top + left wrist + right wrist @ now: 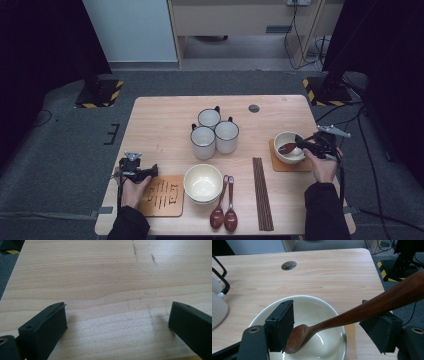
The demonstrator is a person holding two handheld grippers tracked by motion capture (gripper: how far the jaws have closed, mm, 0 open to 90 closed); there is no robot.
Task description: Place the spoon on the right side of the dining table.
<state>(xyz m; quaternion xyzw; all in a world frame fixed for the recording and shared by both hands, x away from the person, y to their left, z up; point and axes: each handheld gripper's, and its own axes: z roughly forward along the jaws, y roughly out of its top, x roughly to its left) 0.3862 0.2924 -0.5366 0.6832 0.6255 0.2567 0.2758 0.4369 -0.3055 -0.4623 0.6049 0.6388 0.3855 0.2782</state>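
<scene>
Two grippers at a wooden table (165, 120), the right one at a bowl with a spoon in it.

Right gripper (306, 143) hovers at the far right over a cream bowl (329, 315) that sits on an orange coaster (280, 165); a dark wooden spoon (352, 315) lies with its head inside the bowl and its handle slanting up across the right jaw, the jaws standing apart with no clamp on it. Left gripper (150, 172) rests at the near left, just beside a patterned coaster (162, 196), jaws spread wide over bare wood. Between them stand three white mugs (212, 132), a second cream bowl (202, 182), two more spoons (224, 215) and a bundle of chopsticks (262, 192).
</scene>
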